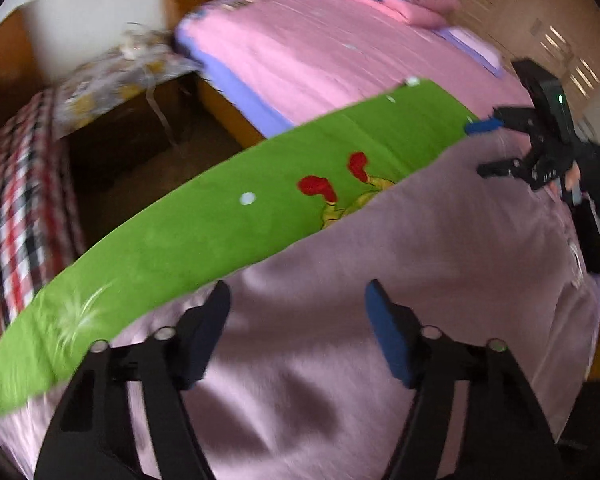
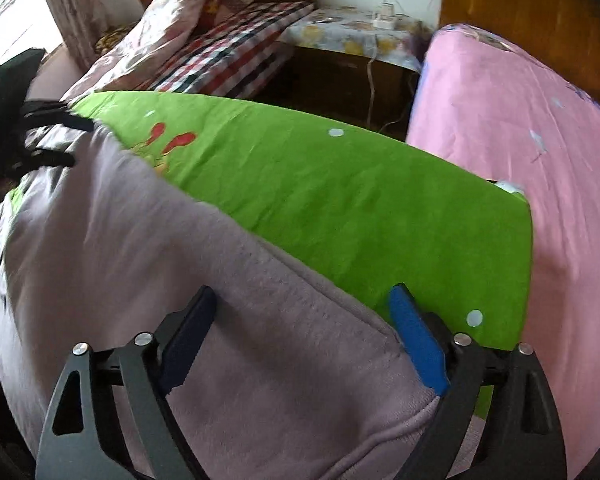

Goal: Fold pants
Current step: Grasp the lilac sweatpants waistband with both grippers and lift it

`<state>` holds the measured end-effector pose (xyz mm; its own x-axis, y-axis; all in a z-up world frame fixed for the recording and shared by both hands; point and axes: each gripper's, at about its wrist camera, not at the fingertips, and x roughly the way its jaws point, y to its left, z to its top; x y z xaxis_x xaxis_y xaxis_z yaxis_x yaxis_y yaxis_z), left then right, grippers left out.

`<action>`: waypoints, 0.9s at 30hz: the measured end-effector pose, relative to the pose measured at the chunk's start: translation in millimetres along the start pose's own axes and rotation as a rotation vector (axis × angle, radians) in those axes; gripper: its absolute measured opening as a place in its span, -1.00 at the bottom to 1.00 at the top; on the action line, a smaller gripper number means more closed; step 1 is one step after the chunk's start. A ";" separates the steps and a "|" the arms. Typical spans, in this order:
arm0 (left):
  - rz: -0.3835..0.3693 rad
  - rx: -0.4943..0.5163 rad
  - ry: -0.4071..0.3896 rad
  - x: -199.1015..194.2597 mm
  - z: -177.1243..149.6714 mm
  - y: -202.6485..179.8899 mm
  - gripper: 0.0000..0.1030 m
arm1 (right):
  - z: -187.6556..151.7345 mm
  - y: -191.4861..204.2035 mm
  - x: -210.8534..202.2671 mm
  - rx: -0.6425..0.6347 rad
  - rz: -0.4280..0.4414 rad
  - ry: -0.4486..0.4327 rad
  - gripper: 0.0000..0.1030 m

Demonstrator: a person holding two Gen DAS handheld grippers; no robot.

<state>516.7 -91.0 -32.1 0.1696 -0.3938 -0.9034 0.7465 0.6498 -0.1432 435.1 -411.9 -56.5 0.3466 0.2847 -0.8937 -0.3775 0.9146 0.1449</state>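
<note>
Right, pants (image 2: 148,280) lie flat on the green mat (image 2: 360,200); left gripper (image 1: 298,332) and right gripper (image 2: 302,340) both hover parted, gripping nothing. Risk: pads pinch only the top layer, or snag mat underneath.

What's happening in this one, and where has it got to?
A person with a handheld gripper in each hand is working on pale lilac pants spread over a green cloth on a bed. The left gripper is poised over the middle of the fabric; the right gripper is poised over a corner of the pants at its edge. Both have their jaws apart with nothing pinched, so no fold is under way yet.
</note>
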 end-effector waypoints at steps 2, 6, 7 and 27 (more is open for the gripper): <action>-0.033 0.043 0.026 4.9 2.2 -5.0 0.16 | -6.3 3.7 -7.4 -0.034 -0.003 -0.005 -0.20; -0.072 0.102 0.043 10.3 3.2 -4.6 0.16 | -23.3 29.1 -34.4 -0.134 -0.136 -0.064 -0.68; -0.075 0.113 0.043 10.9 3.8 -3.5 0.16 | -27.9 39.6 -46.1 -0.160 -0.174 -0.100 -0.70; 0.411 0.339 -0.268 -112.7 -80.1 -107.4 -0.94 | -96.0 127.3 -160.9 -0.100 -0.339 -0.504 -0.72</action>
<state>366.0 -64.4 52.7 0.6120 -0.3329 -0.7173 0.7414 0.5572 0.3740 248.9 -368.9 64.9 0.8155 0.1062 -0.5690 -0.2456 0.9536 -0.1741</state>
